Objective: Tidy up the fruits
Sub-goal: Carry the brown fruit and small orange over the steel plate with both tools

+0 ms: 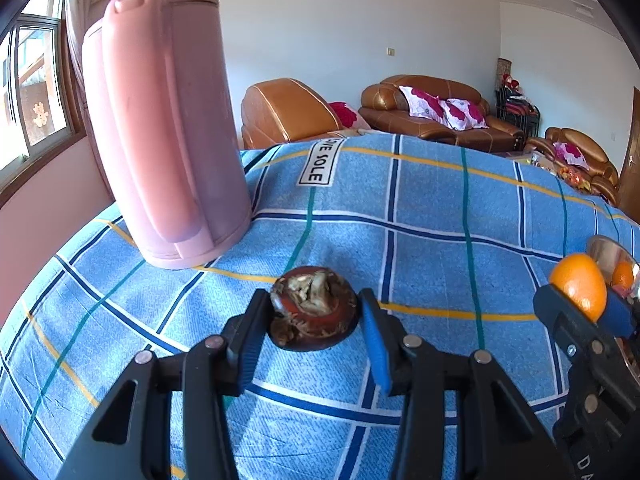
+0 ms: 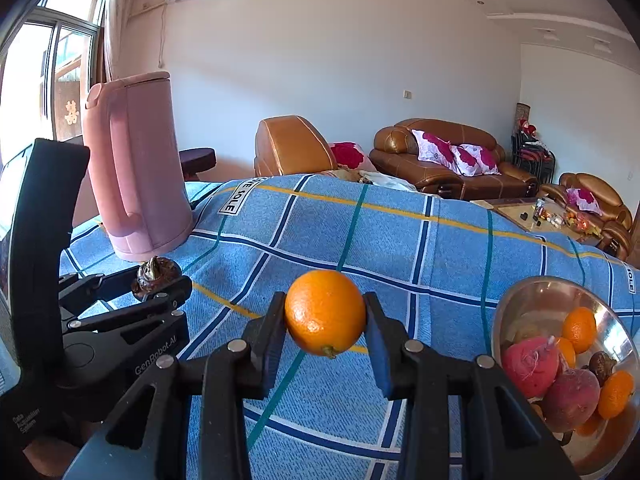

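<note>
Covering the whole surface, a blue woven cloth (image 2: 400, 248) with white, navy, teal and yellow check lines drapes in soft folds and drops off at the far edge, where brown leather sofas (image 2: 452, 160) stand well beyond. A tall pink plastic jug (image 2: 136, 164), smooth and slightly tapered with a long moulded handle, stands upright near the left edge. At the right edge a shiny round metal bowl (image 2: 520, 304) holds small oranges, two dull reddish fruits and a dark one. Between jug and bowl the cloth lies broad and bare. The left hand-held gripper (image 1: 316, 316), black with blue ribbed pads, pinches a mangosteen (image 1: 314, 306): a squat, dark red-brown round with a dry, flaky tan calyx, held just off the cloth. The right hand-held gripper (image 2: 325, 316) pinches a smooth, glossy, finely pitted orange (image 2: 325, 312) above the cloth, left of the bowl.
</note>
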